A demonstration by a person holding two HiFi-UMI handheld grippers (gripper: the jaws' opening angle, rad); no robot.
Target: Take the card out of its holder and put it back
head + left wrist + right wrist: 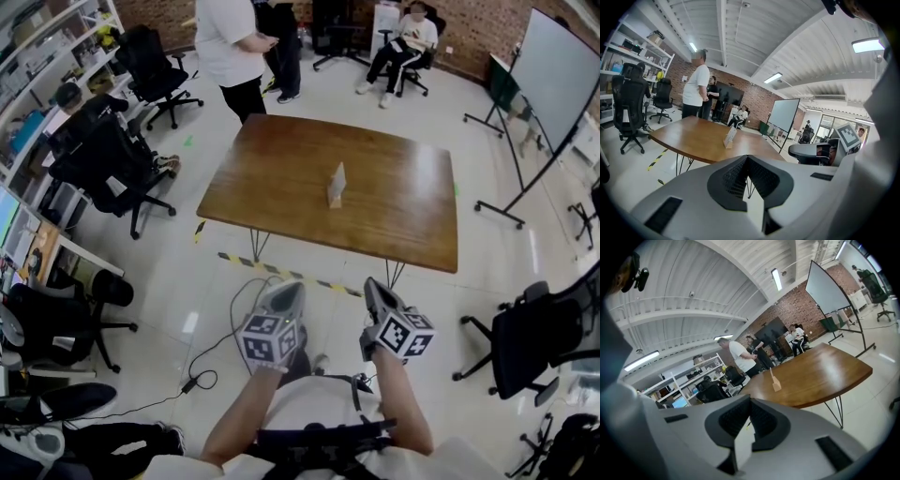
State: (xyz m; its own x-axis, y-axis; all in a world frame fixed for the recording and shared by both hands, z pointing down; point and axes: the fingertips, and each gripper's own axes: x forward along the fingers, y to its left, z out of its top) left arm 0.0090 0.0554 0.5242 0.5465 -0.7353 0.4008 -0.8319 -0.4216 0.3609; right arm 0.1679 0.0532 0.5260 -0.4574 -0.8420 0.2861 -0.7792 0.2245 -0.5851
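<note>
A pale card stands upright in a small wooden holder near the middle of the brown wooden table. Both grippers hang in front of my body, over the floor and short of the table's near edge. My left gripper is shut with nothing in it, and so is my right gripper. The left gripper view shows its closed jaws low, with the card far off on the table. In the right gripper view the jaws also meet, and the card stands in its holder.
A person in a white shirt stands at the table's far edge; another person sits beyond. Office chairs stand at the left and right. A whiteboard is at the right. Yellow-black tape and cables lie on the floor.
</note>
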